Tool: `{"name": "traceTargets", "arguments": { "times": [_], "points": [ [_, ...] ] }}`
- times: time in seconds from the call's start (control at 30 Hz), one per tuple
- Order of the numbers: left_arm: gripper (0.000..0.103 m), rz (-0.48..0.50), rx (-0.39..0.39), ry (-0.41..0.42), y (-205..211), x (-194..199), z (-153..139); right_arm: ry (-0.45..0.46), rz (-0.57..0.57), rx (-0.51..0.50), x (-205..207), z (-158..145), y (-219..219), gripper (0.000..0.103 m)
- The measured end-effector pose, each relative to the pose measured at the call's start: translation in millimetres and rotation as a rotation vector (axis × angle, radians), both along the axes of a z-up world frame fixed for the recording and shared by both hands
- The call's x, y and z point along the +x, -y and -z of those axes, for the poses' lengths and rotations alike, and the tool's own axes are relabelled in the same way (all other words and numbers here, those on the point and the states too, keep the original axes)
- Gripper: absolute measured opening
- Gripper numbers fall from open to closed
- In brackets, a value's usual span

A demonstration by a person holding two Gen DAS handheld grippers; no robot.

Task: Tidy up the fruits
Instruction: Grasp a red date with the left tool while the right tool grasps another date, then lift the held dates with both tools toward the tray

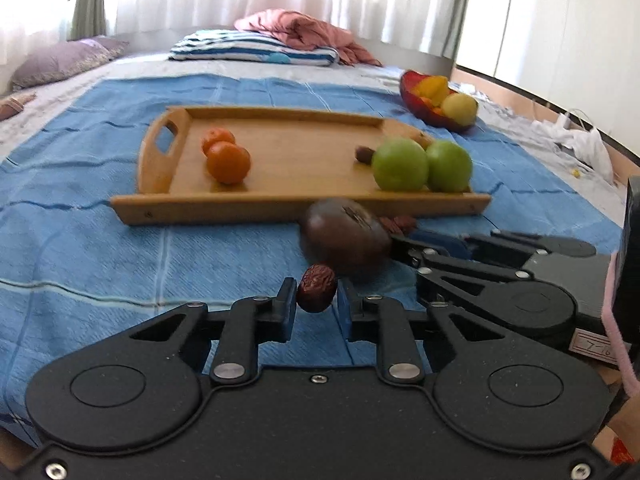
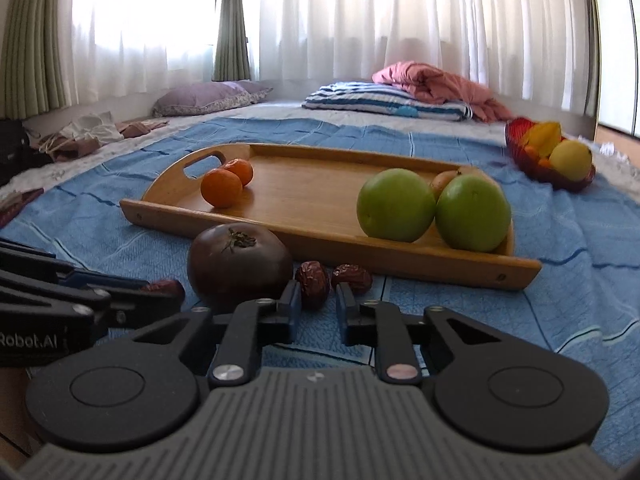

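A wooden tray (image 1: pixel 296 200) (image 2: pixel 332 240) on the blue blanket holds two oranges (image 1: pixel 227 162) (image 2: pixel 221 188) at left and two green apples (image 1: pixel 400 164) (image 2: pixel 396 205) at right. A dark purple tomato (image 1: pixel 346 240) (image 2: pixel 239 264) lies in front of the tray. My left gripper (image 1: pixel 317 300) is shut on a red date (image 1: pixel 316 288). My right gripper (image 2: pixel 318 304) is open, its fingertips either side of a second date (image 2: pixel 313 284); a third date (image 2: pixel 352 278) lies just right of it. The left gripper's date also shows at left in the right wrist view (image 2: pixel 166 288).
A red bowl (image 1: pixel 416 100) (image 2: pixel 520 152) of yellow fruit sits at the far right of the bed. Pillows and folded blankets (image 1: pixel 256 46) (image 2: pixel 384 98) lie at the back. The right gripper (image 1: pixel 408 236) reaches in beside the tomato.
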State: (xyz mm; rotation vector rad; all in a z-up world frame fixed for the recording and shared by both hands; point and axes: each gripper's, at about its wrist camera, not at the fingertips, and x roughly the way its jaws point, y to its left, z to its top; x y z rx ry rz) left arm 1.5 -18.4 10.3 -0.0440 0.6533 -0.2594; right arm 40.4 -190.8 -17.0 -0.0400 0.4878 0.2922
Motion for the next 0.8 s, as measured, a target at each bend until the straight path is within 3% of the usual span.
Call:
{"name": "traceTargets", "arguments": {
  "times": [0.23,0.8],
  "points": [
    [0.021,-0.056,0.025,0.022,-8,10,-4,-0.023,0.018,0.024,9,-2,-3,0.021],
    [0.021,-0.136,0.047,0.034,-24,32,0,-0.089,0.048,0.090,25,-5,-5,0.026]
  ]
}}
